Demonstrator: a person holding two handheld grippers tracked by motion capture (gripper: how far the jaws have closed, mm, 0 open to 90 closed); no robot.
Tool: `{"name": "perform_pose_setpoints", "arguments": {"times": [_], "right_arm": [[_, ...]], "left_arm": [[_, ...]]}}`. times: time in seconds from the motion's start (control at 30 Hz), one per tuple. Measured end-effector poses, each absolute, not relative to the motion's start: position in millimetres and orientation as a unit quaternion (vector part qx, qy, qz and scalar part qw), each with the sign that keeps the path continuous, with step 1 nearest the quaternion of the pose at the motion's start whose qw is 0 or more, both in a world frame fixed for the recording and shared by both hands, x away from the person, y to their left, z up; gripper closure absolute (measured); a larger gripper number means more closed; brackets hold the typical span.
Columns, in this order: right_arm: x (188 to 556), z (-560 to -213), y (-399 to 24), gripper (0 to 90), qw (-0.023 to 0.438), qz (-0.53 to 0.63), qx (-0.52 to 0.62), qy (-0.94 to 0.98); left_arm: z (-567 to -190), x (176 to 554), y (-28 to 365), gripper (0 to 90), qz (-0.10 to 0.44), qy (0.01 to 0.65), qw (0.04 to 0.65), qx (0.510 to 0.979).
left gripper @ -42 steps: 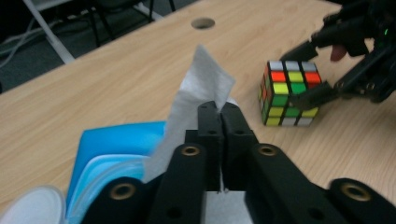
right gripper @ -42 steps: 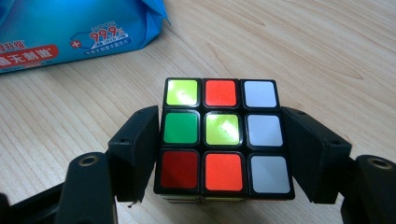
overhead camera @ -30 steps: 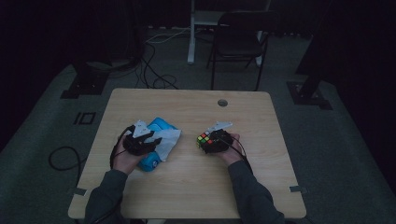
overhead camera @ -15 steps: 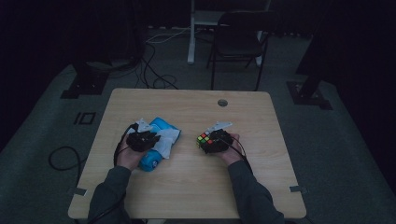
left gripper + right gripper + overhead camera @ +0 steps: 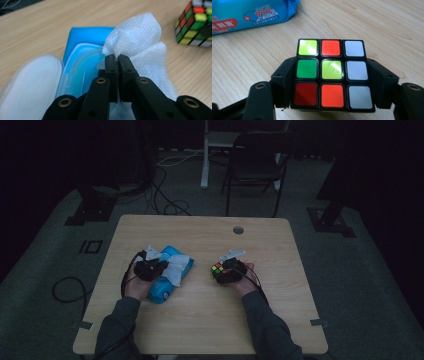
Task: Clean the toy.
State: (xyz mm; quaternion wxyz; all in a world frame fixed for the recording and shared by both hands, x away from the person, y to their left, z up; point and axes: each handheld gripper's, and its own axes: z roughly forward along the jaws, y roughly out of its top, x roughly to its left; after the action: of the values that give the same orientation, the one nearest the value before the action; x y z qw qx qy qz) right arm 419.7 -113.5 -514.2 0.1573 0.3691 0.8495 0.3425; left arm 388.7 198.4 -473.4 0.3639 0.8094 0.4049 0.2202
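A blue wet-wipe pack (image 5: 162, 290) lies on the table's left half, and its clear lid (image 5: 32, 80) stands flipped open. A white wipe (image 5: 135, 37) sticks up out of the pack's opening. My left gripper (image 5: 117, 58) has just been closing and is now shut on this wipe's gathered edge. A scrambled colour cube (image 5: 332, 72) rests on the wood at the centre right. My right gripper (image 5: 332, 75) has just been closing too, and its two black jaws press on the cube's left and right sides.
The wooden table (image 5: 200, 330) has a round cable hole (image 5: 238, 229) near its far edge. A dark chair (image 5: 255, 165) and floor cables (image 5: 165, 195) lie beyond the table. The cube (image 5: 195, 22) sits close to the right of the pack.
The left hand has shifted slightly over the pack, and the wipe looks more gathered under it. The right hand and the cube have stayed where they were.
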Motion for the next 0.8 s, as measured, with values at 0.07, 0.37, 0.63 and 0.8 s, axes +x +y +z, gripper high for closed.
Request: {"name": "perform_pose_setpoints", "arguments": {"times": [0.07, 0.37, 0.63, 0.8], "right_arm": [[420, -515, -113, 33.3, 0.156, 0.341, 0.371, 0.850], [421, -515, -114, 33.7, 0.152, 0.340, 0.371, 0.850], [417, -515, -114, 33.9, 0.160, 0.343, 0.364, 0.851], [413, -510, -114, 33.9, 0.163, 0.349, 0.355, 0.852]], "left_arm": [[-468, 387, 199, 88.4, 0.225, 0.404, 0.371, 0.806], [-447, 378, 197, 88.6, 0.236, 0.388, 0.407, 0.792], [-437, 376, 190, 88.6, 0.230, 0.372, 0.431, 0.789], [-431, 378, 181, 88.6, 0.229, 0.362, 0.440, 0.789]]}}
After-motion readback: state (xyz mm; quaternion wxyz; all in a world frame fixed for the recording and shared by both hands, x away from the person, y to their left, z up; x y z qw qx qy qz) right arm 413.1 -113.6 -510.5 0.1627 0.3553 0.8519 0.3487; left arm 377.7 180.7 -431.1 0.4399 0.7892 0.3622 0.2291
